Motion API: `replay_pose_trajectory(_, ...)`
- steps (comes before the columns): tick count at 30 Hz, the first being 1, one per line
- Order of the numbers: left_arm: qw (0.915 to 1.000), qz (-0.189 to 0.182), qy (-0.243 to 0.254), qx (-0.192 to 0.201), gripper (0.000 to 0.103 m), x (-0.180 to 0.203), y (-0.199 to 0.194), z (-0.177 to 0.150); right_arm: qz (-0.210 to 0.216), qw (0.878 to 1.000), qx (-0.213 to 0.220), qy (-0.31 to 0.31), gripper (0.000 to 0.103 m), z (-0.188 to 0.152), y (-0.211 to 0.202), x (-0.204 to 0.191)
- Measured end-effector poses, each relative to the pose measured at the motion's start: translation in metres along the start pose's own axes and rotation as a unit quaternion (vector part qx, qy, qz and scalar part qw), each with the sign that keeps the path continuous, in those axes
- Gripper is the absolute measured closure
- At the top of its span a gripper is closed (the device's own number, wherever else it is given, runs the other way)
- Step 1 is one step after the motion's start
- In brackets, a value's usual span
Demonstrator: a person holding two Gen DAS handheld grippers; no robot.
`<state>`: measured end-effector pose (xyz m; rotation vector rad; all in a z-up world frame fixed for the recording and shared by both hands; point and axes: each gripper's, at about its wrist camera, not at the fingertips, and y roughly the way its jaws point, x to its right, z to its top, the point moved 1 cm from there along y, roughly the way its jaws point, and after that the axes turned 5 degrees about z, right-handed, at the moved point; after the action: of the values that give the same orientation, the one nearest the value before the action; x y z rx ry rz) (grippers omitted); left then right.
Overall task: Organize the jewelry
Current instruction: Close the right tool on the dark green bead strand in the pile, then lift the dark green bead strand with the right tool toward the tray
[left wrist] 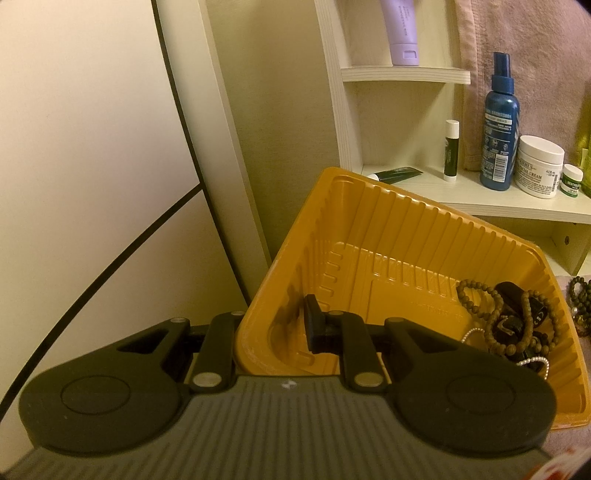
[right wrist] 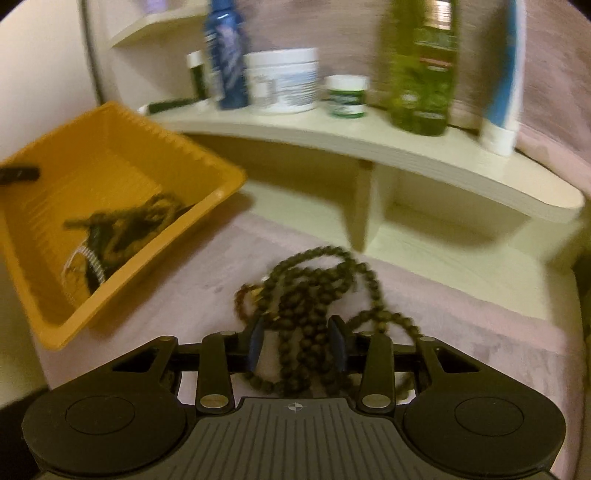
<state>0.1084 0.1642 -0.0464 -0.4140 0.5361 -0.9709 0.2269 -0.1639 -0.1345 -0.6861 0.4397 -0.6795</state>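
Right hand-held gripper (right wrist: pixel 297 345): fingers apart, straddling strands of the dark bead necklace (right wrist: pixel 317 295); whether the pads touch the beads cannot be told through the blur.
Dark bead necklace: one tangled heap on the pink cloth (right wrist: pixel 461 350), its long axis running from the gripper away toward the shelf (right wrist: pixel 369 144).
Left hand-held gripper (left wrist: pixel 273 328): clamped on the near wall of the yellow tray (left wrist: pixel 369 229), one finger inside, one outside and mostly hidden.
Yellow tray: tilted, a corner pointing toward the shelf.
Tray contents: brown bead bracelet (left wrist: pixel 491 314), pearl strand (left wrist: pixel 532 360) and dark pieces, piled in the right corner; count unclear.
Shelf items: blue spray bottle (left wrist: pixel 499 122), white cream jar (left wrist: pixel 540 166), small green-labelled jar (left wrist: pixel 571 181), lip balm (left wrist: pixel 451 149).
Cut off: purple tube (left wrist: pixel 400 33) at the top edge.
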Motion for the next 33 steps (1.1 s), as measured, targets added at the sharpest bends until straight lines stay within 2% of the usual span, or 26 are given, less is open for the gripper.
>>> replay_pose_trajectory(2,1.0,0.0,0.0,0.0,0.086,0.0,0.0,0.0,-0.002,1.0,0.002,-0.011,0.063,-0.003,0.001,-0.004)
replay_pose_trajectory(5,1.0,0.0,0.001,0.0,0.086,0.0,0.0,0.0,-0.013,1.0,0.001,0.012,0.065,-0.005,0.004,0.004)
replay_pose_trajectory(8,1.0,-0.001,0.001,0.0,0.086,0.0,0.0,0.0,-0.017,1.0,0.002,-0.006,0.065,-0.007,0.005,0.001)
replay_pose_trajectory(11,1.0,0.0,-0.002,0.0,0.086,0.0,0.001,0.0,-0.024,1.0,0.003,-0.019,0.074,-0.008,0.005,-0.004)
replay_pose_trajectory(13,1.0,0.001,-0.002,-0.001,0.086,0.0,0.0,-0.001,-0.026,0.999,0.004,-0.02,0.087,-0.009,0.004,-0.005)
replay_pose_trajectory(19,1.0,0.001,-0.001,0.0,0.086,0.0,0.0,-0.001,-0.025,0.999,0.015,0.03,0.09,-0.007,0.001,0.0)
replay_pose_trajectory(20,1.0,0.001,-0.001,0.0,0.086,0.0,0.0,-0.001,-0.021,0.998,0.022,0.048,0.097,-0.007,-0.002,0.002)
replay_pose_trajectory(25,1.0,0.001,-0.001,0.0,0.086,0.0,0.0,-0.001,-0.005,0.991,0.081,0.106,0.096,0.004,-0.031,0.011)
replay_pose_trajectory(33,1.0,0.0,-0.002,0.0,0.086,0.0,0.0,-0.001,-0.003,0.983,0.139,0.118,0.096,0.031,-0.087,0.013)
